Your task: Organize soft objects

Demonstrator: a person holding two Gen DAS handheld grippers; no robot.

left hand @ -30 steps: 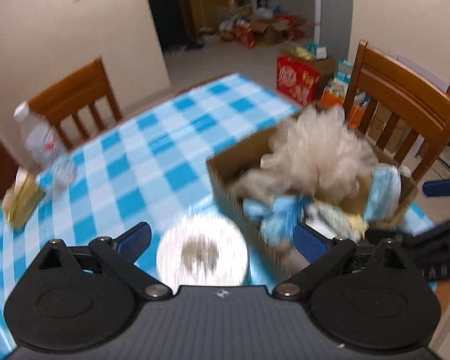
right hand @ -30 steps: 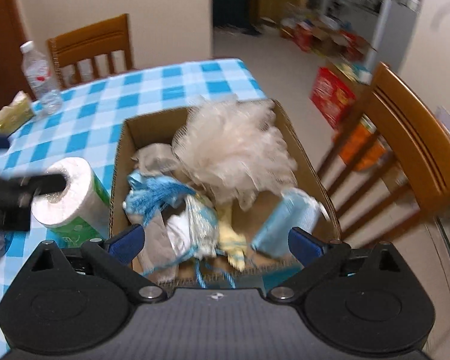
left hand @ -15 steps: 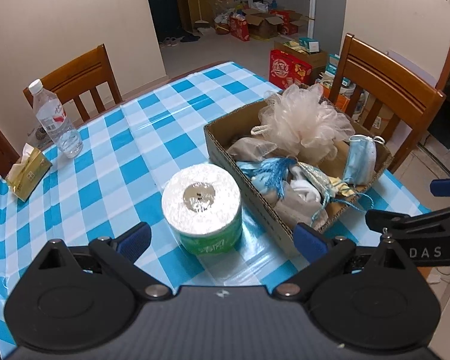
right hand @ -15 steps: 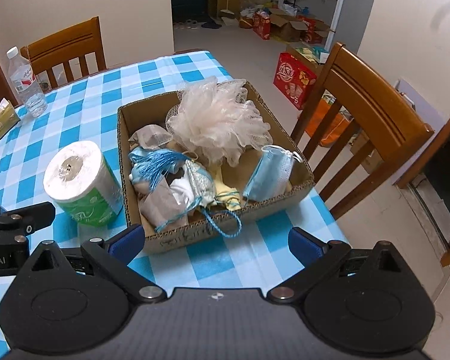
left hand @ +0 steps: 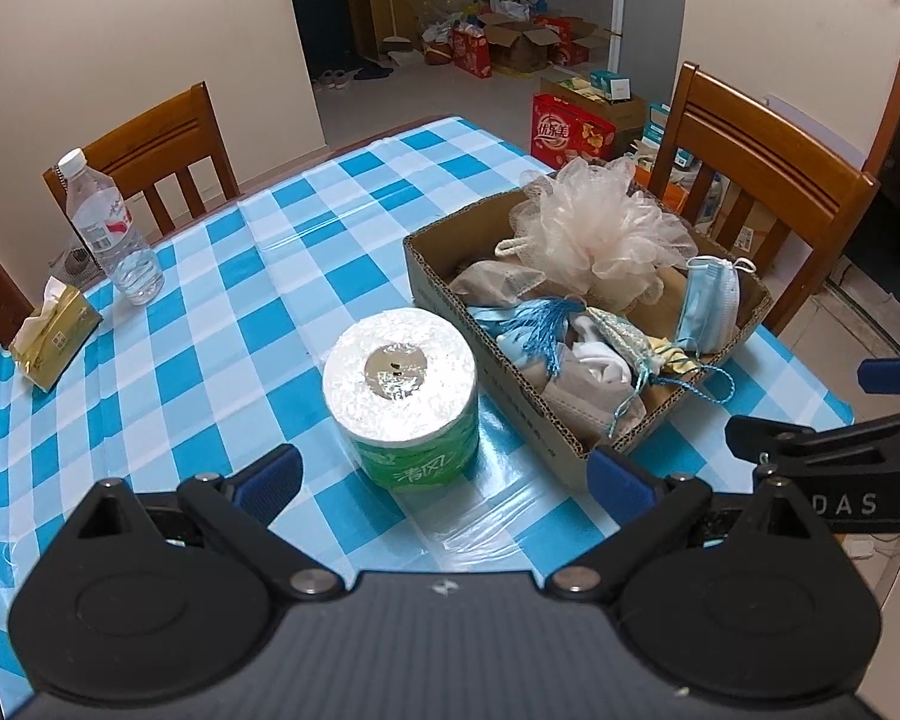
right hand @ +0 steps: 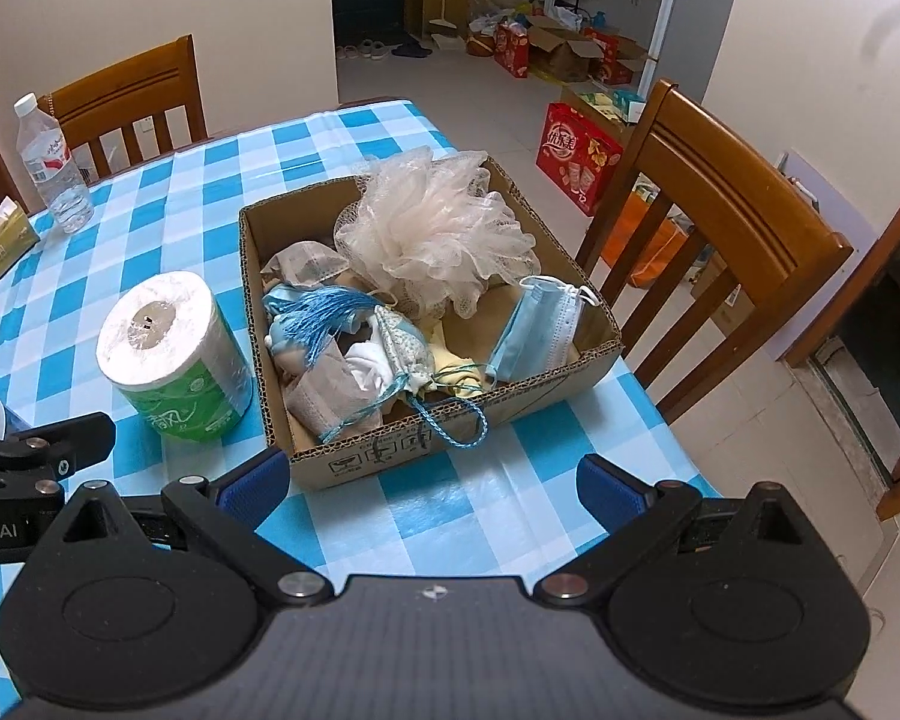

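my left tongs (left hand: pixel 444 474) and right tongs (right hand: pixel 429 480) gape apart, holding nothing. the corrugated cardboard box (right hand: pixel 450 438) of soft things, frilly mesh pouf (right hand: pixel 438 234) uppermost, sits by the tabletop's right edge, plastic-wrapped paper roll (left hand: pixel 402 384) just beside its left wall.

A cardboard box (right hand: pixel 450 450) near the table's right edge holds a pale mesh puff (right hand: pixel 435 228), blue mask (right hand: pixel 534 330), tassel (right hand: pixel 324 312) and crumpled cloths (right hand: pixel 336 393).

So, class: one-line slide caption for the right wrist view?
Open right claw faces a cardboard box of soft objects beside a toilet roll.
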